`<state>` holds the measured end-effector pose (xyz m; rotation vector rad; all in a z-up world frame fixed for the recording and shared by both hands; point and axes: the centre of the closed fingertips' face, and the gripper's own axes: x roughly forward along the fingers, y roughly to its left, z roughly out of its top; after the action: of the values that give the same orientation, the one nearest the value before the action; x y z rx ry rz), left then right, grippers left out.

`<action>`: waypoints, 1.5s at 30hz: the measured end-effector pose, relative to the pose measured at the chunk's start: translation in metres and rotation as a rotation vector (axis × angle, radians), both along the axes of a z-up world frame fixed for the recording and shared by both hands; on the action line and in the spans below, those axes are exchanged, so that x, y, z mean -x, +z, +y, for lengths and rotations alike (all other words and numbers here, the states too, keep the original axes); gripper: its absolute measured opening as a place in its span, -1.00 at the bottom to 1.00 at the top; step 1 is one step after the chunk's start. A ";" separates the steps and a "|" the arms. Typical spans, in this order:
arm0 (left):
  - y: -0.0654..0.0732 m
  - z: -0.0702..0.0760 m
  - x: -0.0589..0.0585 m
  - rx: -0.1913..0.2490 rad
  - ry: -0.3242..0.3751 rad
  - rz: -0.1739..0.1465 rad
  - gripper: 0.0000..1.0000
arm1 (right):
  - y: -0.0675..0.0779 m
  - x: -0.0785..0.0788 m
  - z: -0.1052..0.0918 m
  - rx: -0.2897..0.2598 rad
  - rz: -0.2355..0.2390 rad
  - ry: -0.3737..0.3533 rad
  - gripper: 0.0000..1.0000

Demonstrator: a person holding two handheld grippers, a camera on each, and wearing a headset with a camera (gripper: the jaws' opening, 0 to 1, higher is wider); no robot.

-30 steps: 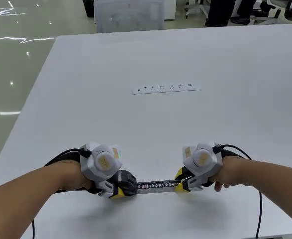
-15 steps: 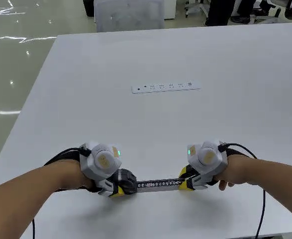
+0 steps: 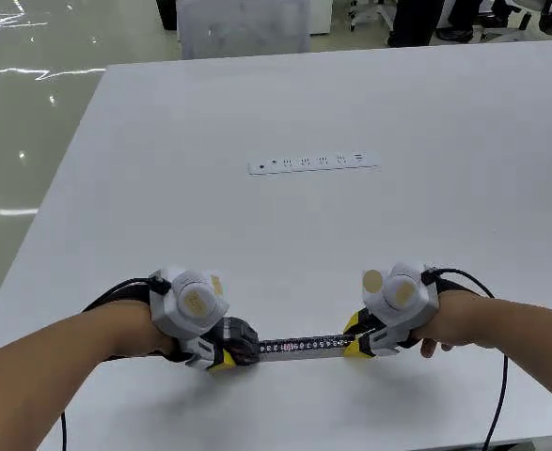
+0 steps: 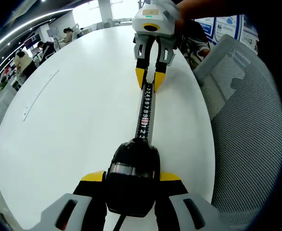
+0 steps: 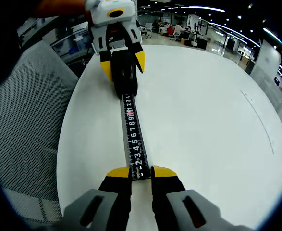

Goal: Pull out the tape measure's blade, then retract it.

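Head view: the tape measure [image 3: 239,342] is at the near edge of the desk [image 3: 285,244], between the two hands, with its blade [image 3: 299,347] stretched sideways close to the surface. I cannot tell whether it touches the desk.
Left hand-held gripper [image 4: 132,176]: closed on the black case [image 4: 133,159] from both sides, yellow tips against its flanks. This anchors the body so the pull has something to work against.
Right hand-held gripper [image 5: 141,172]: jaws narrow, pinching the blade's free end by the lowest numbers. Holding the very tip lets the hand draw straight along the blade's length.
Alignment: in both gripper views the two tools face each other with the blade running straight between them, probably to keep it from twisting or kinking.
Stage: a short run of blade is out. By my judgement the pull is under way and the retraction not yet begun.
Risk: letting go of the tip would likely snap the blade back hard.
Power strip [image 3: 313,163]: farther up the desk, well apart from the work.
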<state>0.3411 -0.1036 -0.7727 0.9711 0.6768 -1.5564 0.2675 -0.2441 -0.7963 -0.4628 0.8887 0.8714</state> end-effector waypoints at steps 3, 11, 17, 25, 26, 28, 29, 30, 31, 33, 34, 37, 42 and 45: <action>0.000 0.000 0.000 0.000 0.000 0.000 -0.29 | 0.000 0.001 -0.002 0.000 0.001 -0.001 -0.73; 0.000 0.000 0.000 0.007 0.007 0.002 -0.28 | 0.000 0.003 -0.006 -0.001 0.003 -0.009 -0.73; 0.000 0.000 0.000 0.014 0.008 0.002 -0.28 | 0.000 0.005 -0.009 -0.001 0.006 -0.017 -0.73; 0.001 0.000 0.000 0.013 0.006 -0.001 -0.28 | 0.001 0.008 -0.012 -0.002 0.003 -0.021 -0.73; 0.000 0.000 0.001 0.011 0.006 -0.002 -0.28 | 0.001 0.009 -0.014 -0.001 0.004 -0.023 -0.73; 0.000 0.000 0.001 0.011 0.007 -0.002 -0.28 | 0.002 0.010 -0.018 -0.002 0.007 -0.029 -0.73; 0.000 0.000 0.000 0.012 0.008 -0.002 -0.28 | 0.002 0.010 -0.019 -0.002 0.006 -0.031 -0.73; 0.000 0.000 0.000 0.013 0.009 -0.001 -0.28 | 0.002 0.010 -0.019 -0.002 0.005 -0.031 -0.73; 0.000 0.000 0.000 0.013 0.010 -0.001 -0.28 | 0.001 0.011 -0.019 -0.002 0.005 -0.032 -0.73; 0.000 0.000 0.000 0.014 0.011 0.001 -0.28 | 0.001 0.011 -0.021 -0.001 0.006 -0.033 -0.73; 0.000 0.000 0.000 0.014 0.012 0.001 -0.28 | 0.001 0.011 -0.022 0.001 0.008 -0.036 -0.73; 0.000 0.001 0.000 0.013 0.012 0.000 -0.28 | 0.001 0.012 -0.025 0.005 0.009 -0.039 -0.73; 0.000 0.001 0.000 0.011 0.012 0.002 -0.28 | 0.000 0.015 -0.031 0.015 0.011 -0.040 -0.73; 0.000 0.002 0.000 0.007 0.010 0.001 -0.28 | 0.000 0.016 -0.035 0.021 0.014 -0.045 -0.73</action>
<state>0.3414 -0.1018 -0.7731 0.9611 0.6751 -1.5498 0.2516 -0.2795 -0.7961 -0.4539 0.9181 0.8258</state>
